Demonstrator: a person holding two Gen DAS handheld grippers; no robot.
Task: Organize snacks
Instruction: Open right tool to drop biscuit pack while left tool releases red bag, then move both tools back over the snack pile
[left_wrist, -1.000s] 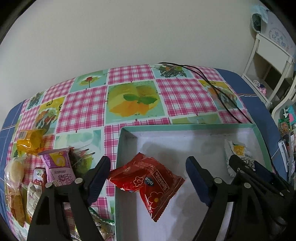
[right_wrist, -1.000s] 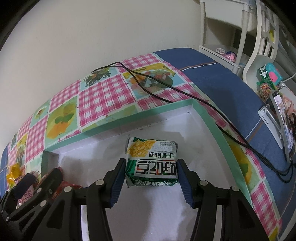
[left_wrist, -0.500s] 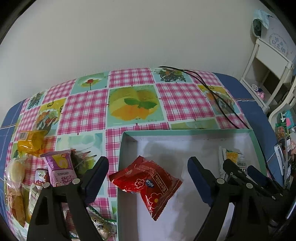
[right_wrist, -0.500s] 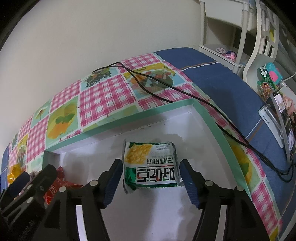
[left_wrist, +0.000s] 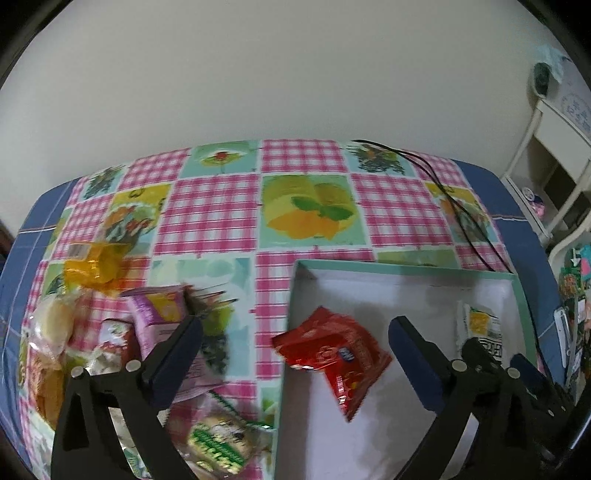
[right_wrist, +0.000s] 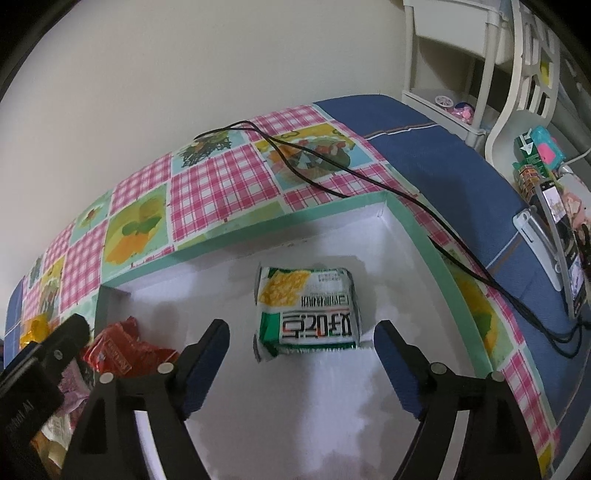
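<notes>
A shallow white box with a teal rim lies on the checked tablecloth. A red snack packet rests over the box's left edge. My left gripper hangs above it, jaws still opening, pads clear of the packet. A green and white snack packet lies flat on the box floor. My right gripper sits just in front of it, jaws opening, both pads apart from the packet's sides.
A heap of loose snacks lies left of the box: a purple packet, a yellow wrapper, a green packet. A black cable crosses the cloth and box corner. White shelves and a phone on a stand stand to the right.
My right gripper let go of the green and white packet, which now lies flat in the box. My left gripper widened and lifted away from the red packet.
</notes>
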